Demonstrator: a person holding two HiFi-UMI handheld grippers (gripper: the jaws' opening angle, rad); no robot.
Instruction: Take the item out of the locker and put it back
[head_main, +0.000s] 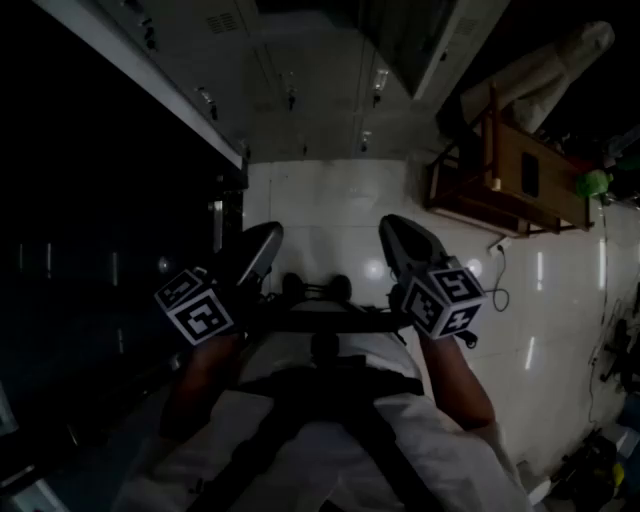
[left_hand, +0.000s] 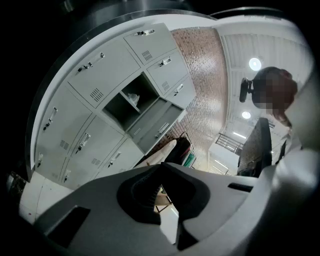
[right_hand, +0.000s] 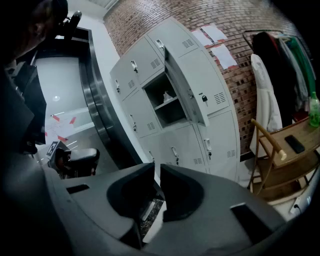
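Observation:
A grey locker bank stands against a brick wall, well ahead of both grippers. One middle compartment is open with its door swung out. A small white item lies on the shelf inside, and it also shows as the white item in the left gripper view. My left gripper and right gripper are held close to my body, far from the lockers. The left gripper has its jaw tips touching. The right gripper shows only a thin slit between its jaws. Neither holds anything.
A wooden chair stands right of the lockers with a phone and a green bottle on it. Coats hang on a rack above. A curved steel wall and a black seat are at the left.

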